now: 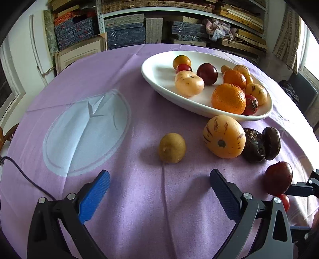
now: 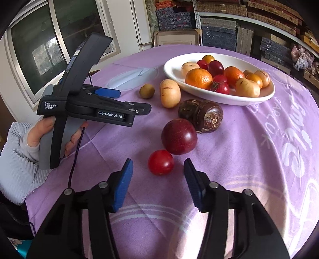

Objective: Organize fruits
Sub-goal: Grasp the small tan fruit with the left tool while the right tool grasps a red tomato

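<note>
Both tools stand spread, gripping nothing — the right tool (image 2: 158, 175) sits just short of a small red tomato (image 2: 160, 162) on the desk (image 2: 229, 151), the left tool (image 1: 159, 189) near a kiwi (image 1: 172, 147); the white bowl (image 2: 171, 68) holds other fruit.

Background as I see it from the rig. A lilac tablecloth (image 1: 139, 199) covers the round table; it bears a pale oval print (image 1: 85, 131) at left and white lettering (image 2: 295, 139) at right. A thin dark cable (image 1: 24, 175) trails across the near left edge. Beyond the table, shelves (image 1: 179, 14) hold stacked mats and boards, with a bundle of cloth (image 1: 217, 29) to the right. A window (image 2: 49, 49) stands far left.
</note>
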Available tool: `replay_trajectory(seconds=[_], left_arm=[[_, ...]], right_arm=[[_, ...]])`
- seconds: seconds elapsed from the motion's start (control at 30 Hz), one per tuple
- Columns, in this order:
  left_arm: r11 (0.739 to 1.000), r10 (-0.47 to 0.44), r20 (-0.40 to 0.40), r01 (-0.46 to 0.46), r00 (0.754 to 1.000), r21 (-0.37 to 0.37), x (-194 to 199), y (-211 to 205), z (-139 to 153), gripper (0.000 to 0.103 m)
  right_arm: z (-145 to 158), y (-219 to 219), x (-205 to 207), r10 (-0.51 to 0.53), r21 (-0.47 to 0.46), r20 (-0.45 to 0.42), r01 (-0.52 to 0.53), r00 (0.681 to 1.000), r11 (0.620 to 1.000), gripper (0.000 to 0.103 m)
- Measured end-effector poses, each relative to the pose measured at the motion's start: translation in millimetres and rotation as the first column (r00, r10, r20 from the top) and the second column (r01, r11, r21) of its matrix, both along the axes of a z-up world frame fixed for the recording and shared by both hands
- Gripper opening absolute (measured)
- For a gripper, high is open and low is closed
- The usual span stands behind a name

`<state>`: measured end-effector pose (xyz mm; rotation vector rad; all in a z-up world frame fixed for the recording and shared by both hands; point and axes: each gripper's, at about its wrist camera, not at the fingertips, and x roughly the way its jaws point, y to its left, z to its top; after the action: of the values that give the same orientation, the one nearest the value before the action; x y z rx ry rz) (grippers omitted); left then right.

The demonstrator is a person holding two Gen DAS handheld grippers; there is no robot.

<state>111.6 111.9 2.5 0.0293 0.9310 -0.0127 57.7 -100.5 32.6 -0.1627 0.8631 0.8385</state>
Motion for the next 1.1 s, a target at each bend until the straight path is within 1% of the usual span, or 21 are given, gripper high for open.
replay_trajectory(seconds=[0.03,0.13,0.2,0.33,0.47,0.57,0.63,0.67,0.83,0.93,1.0,1.07,1.1], left_arm=[[1.000,0.000,-0.001,0.000,1.000,-0.004,2.6,3.2,-0.1,0.100],[0.999,0.039,-0.001,-0.039,0.999,-0.010,11.2,16.2,0.2,0.100],[0.999,0.041,-0.002,-0.041,0.999,-0.009,13.9,18.4,0.6,0.100],[0.999,0.041,-0.002,-0.041,0.999,-0.007,12.3,17.9,0.9,0.100],[0.999,0.041,-0.002,-0.041,0.999,-0.007,12.2,17.9,1.0,0.100],[0.999,0.041,-0.002,-0.041,0.999,-0.006,12.1,17.8,0.9,0.100],[0.999,0.041,-0.002,-0.041,0.999,-0.006,12.1,17.8,0.8,0.100],[0.999,0.041,-0.002,-0.041,0.999,-0.006,12.1,17.9,0.9,0.100],[0.999,0.043,-0.003,-0.043,0.999,-0.007,11.9,18.8,1.0,0.100],[0.998,0.059,0.001,-0.059,0.998,-0.005,11.7,18.4,1.6,0.100],[0.999,0.048,0.030,-0.048,0.998,-0.004,9.2,15.7,5.9,0.100],[1.000,0.029,0.093,-0.029,0.995,0.000,6.3,11.7,14.9,0.100],[1.000,0.014,0.107,-0.015,0.994,0.004,6.5,9.3,17.4,0.100]], right_arm=[[-0.4,-0.4,1.4,-0.004,0.011,-0.007,0.004,1.000,1.000,0.052],[-1.5,-1.7,4.4,-0.002,0.040,-0.025,0.003,1.000,0.999,0.052],[-1.1,-1.7,4.2,0.004,0.045,-0.025,-0.003,1.000,0.999,0.051],[-1.0,-1.3,4.7,0.008,0.044,-0.026,-0.007,1.000,0.999,0.050],[-3.1,1.7,5.2,0.012,0.027,-0.033,-0.011,0.999,1.000,0.045],[-4.0,2.4,5.2,0.009,0.020,-0.035,-0.009,0.999,1.000,0.038],[-4.3,2.0,5.9,0.010,0.023,-0.038,-0.009,0.999,1.000,0.028],[-4.3,1.5,6.1,0.011,0.028,-0.039,-0.010,0.999,1.000,0.026],[1.3,-5.8,2.1,0.015,0.034,0.006,-0.015,1.000,0.999,0.025],[1.8,-17.7,5.4,-0.010,0.059,-0.005,0.011,1.000,0.998,0.025],[2.2,-22.3,7.4,-0.020,0.073,-0.015,0.021,1.000,0.997,0.026],[2.3,-23.7,8.7,-0.019,0.078,-0.023,0.021,1.000,0.997,0.026],[2.3,-24.1,8.8,-0.019,0.081,-0.026,0.021,0.999,0.997,0.026]])
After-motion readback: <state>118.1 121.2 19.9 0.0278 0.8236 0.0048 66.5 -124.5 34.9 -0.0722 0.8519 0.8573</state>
